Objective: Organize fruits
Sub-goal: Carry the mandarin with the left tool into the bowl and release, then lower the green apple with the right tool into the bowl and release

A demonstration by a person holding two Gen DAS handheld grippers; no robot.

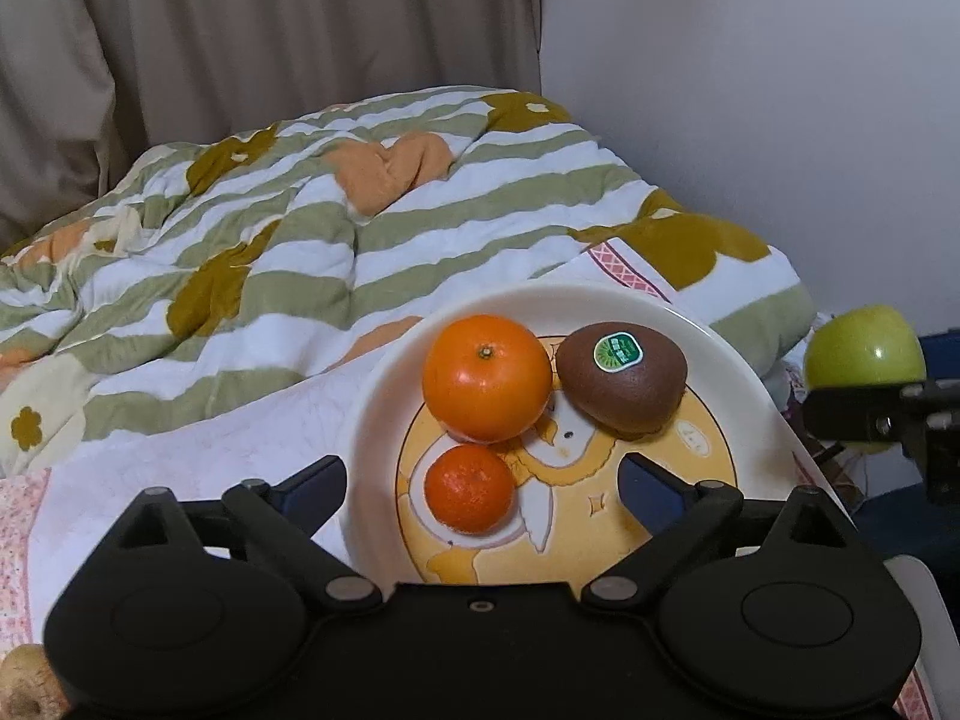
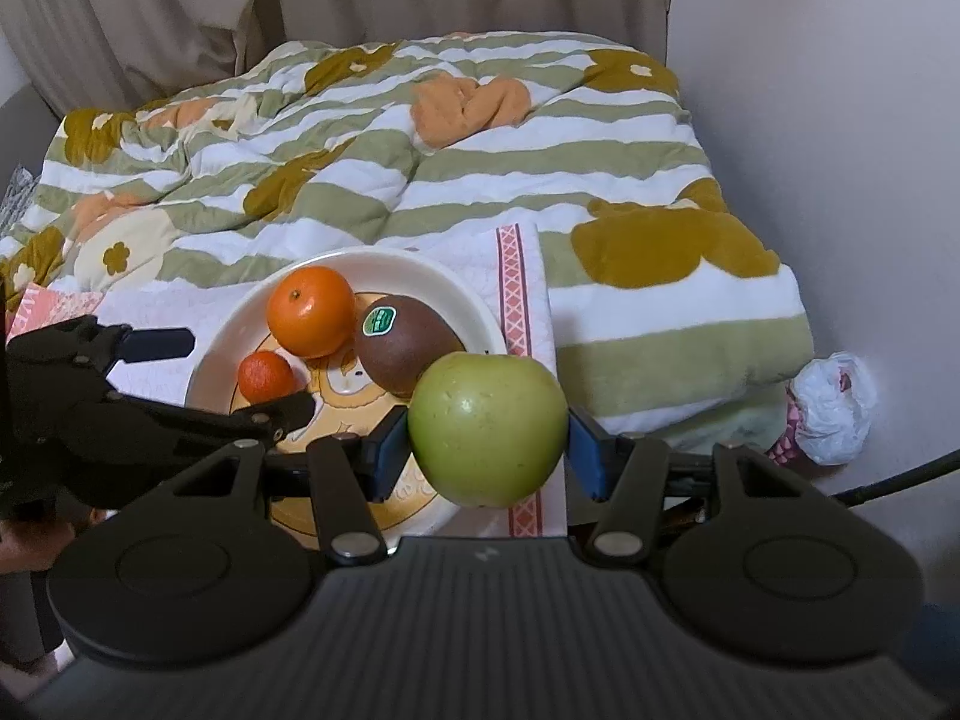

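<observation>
A cream plate (image 1: 384,396) (image 2: 420,267) with a cartoon print lies on a white cloth on the bed. It holds a large orange (image 1: 486,377) (image 2: 311,311), a small mandarin (image 1: 471,488) (image 2: 266,376) and a brown kiwi (image 1: 622,376) (image 2: 408,351) with a green sticker. My left gripper (image 1: 483,480) (image 2: 240,372) is open and empty, with the mandarin between its fingers. My right gripper (image 2: 487,450) is shut on a green apple (image 2: 487,438) (image 1: 864,354), held at the plate's right edge.
A striped flowered quilt (image 1: 300,228) (image 2: 420,168) covers the bed behind the plate. A wall (image 1: 750,90) stands on the right, curtains (image 1: 270,30) behind. A crumpled white bag (image 2: 834,408) lies at the right. A pale brownish thing (image 1: 27,684) shows at the lower left.
</observation>
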